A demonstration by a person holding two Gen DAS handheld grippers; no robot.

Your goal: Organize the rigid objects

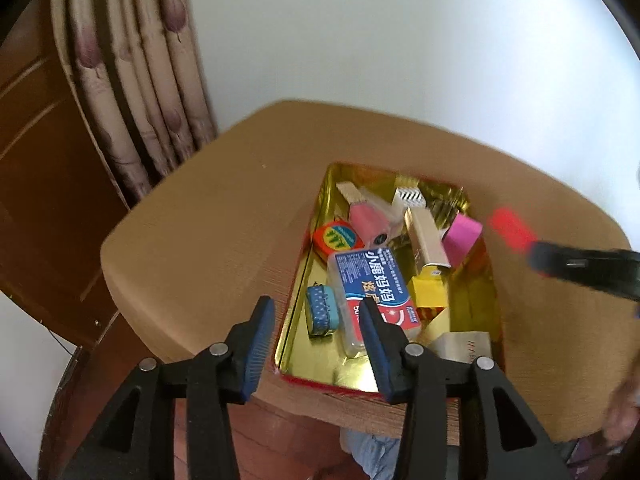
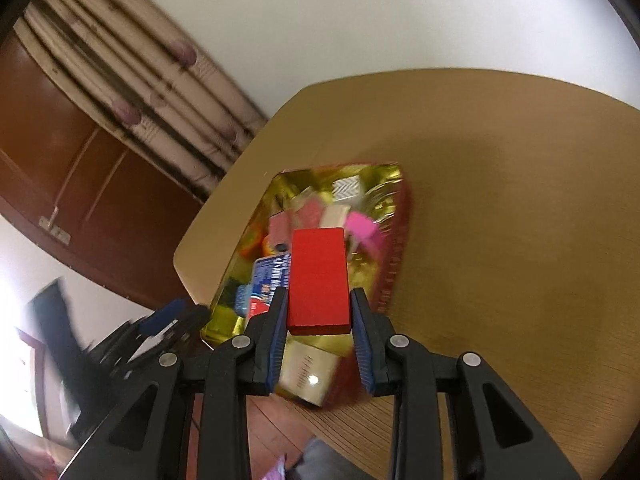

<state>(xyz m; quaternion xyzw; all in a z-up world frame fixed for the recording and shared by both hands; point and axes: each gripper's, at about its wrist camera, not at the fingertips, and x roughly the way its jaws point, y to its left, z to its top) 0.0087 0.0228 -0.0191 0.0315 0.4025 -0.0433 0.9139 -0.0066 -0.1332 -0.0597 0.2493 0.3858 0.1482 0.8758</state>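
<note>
Left jaws apart, nothing between: left gripper (image 1: 318, 340) hovering over near-left corner of tin (image 1: 496, 300). Right jaws clamped on red block (image 2: 318, 280): right gripper (image 2: 319, 322) holding it above tin, over near end. Tin resting on table (image 1: 208, 216), gold inside, red rim. Inside tin: floss box (image 1: 370, 284) with blue and red label near middle, blue dotted clip (image 1: 322, 310) left of it, orange tape roll (image 1: 338, 236) and pink piece (image 1: 368, 222) farther back, magenta cube (image 1: 462, 238) toward right wall, yellow box (image 1: 428, 294) right of floss box. Curtain (image 1: 132, 80) beyond table, left of tin.
</note>
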